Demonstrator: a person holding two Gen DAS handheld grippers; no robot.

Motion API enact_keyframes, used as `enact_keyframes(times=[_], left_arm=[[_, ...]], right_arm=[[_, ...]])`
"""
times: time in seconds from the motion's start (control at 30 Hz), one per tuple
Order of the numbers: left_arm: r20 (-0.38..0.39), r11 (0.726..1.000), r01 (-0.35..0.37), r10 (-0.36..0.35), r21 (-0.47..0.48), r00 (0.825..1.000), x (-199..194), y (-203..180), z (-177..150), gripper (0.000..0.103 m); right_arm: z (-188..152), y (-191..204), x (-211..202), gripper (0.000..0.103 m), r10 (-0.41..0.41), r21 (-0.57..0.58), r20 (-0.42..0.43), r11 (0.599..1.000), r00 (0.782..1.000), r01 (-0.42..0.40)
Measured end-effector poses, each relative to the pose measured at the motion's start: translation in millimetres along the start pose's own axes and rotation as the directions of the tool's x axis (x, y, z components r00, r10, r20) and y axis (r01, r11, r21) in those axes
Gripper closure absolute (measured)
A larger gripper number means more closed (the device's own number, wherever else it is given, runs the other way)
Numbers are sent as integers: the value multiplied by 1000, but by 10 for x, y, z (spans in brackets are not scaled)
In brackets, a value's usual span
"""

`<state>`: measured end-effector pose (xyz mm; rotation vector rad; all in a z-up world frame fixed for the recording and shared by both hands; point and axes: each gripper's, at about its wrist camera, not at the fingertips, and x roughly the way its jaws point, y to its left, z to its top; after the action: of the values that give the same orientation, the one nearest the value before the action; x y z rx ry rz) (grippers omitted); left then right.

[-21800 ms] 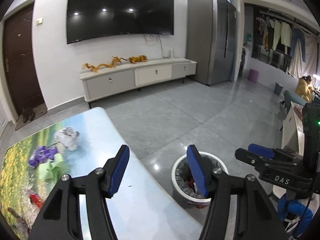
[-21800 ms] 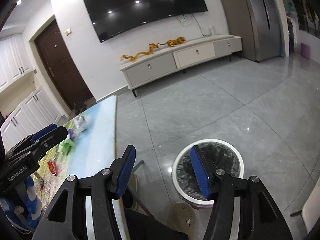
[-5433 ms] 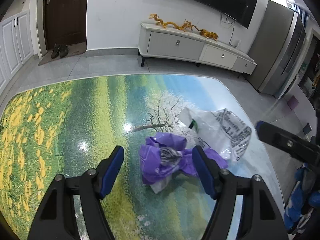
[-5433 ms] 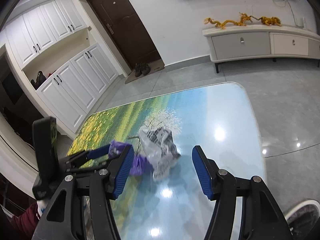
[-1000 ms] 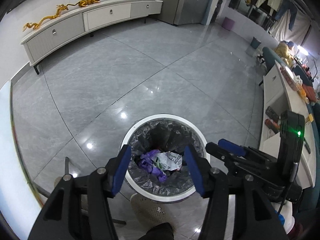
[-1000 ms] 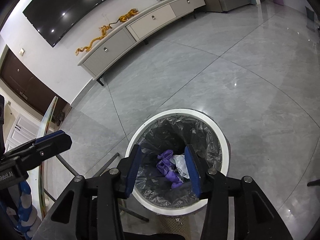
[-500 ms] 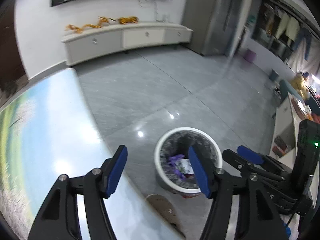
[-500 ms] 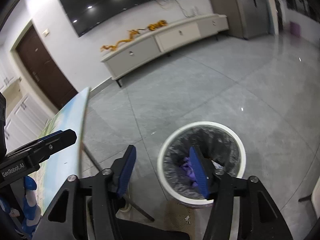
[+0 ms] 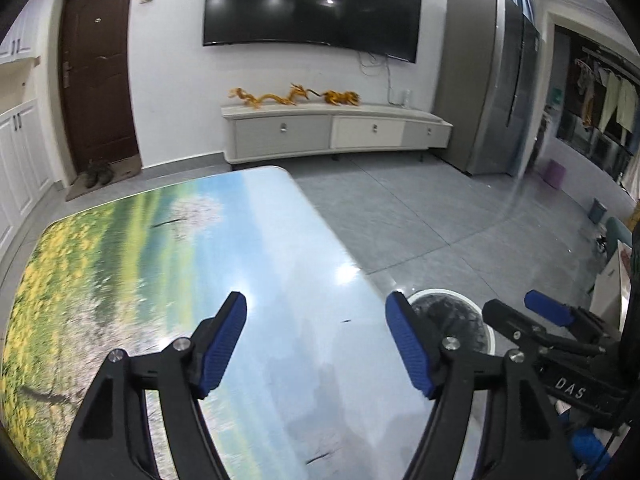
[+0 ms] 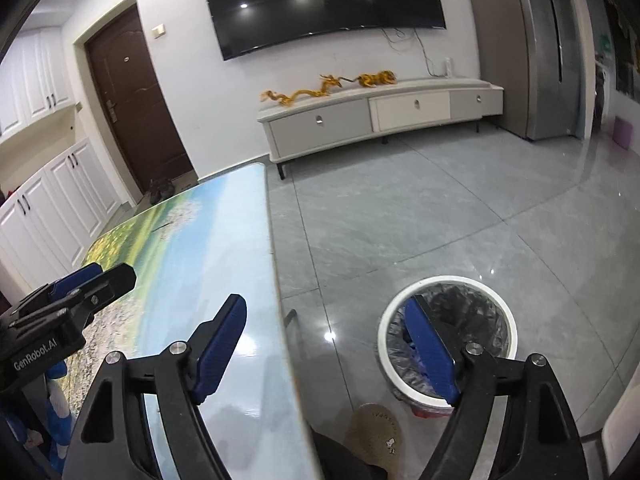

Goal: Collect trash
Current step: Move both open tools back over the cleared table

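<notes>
My left gripper [image 9: 316, 340] hangs over the near end of the landscape-print table [image 9: 160, 264]. Its jaws are opening and nothing is between the blue pads. Over the table's right edge my right gripper [image 10: 326, 344] is also opening, with nothing in it. The white-rimmed trash bin [image 10: 440, 280] with a black liner stands on the floor to the right of the table, partly behind my right finger. A bit of purple trash [image 10: 409, 347] shows inside it. The bin [image 9: 452, 308] also peeks out behind the left gripper's right finger. I see no trash on the tabletop.
A slipper [image 10: 372, 428] lies on the grey tile floor by the bin. A low TV cabinet [image 9: 336, 132] stands along the far wall, a tall grey fridge [image 9: 492, 92] to its right and a brown door [image 9: 100, 72] to its left. White cupboards [image 10: 48, 200] line the left wall.
Both cameras have swung up and away from the bin toward the table. Both pairs of jaws stand wider. The purple and white trash from the table lies in the bin.
</notes>
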<state>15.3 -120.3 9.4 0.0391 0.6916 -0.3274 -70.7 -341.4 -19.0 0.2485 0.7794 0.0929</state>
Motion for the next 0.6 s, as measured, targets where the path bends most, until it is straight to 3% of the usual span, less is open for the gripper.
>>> enact_keyframes(times=[0.27, 0.6], left_arm=[[43, 997, -73, 74, -18, 996, -211, 205, -103, 30], [64, 994, -111, 111, -7, 992, -253, 175, -177, 27]], right_arm=[[-58, 223, -105, 14, -3, -46, 18, 999, 1000, 4], [-108, 221, -136, 3, -46, -33, 42, 998, 998, 47]])
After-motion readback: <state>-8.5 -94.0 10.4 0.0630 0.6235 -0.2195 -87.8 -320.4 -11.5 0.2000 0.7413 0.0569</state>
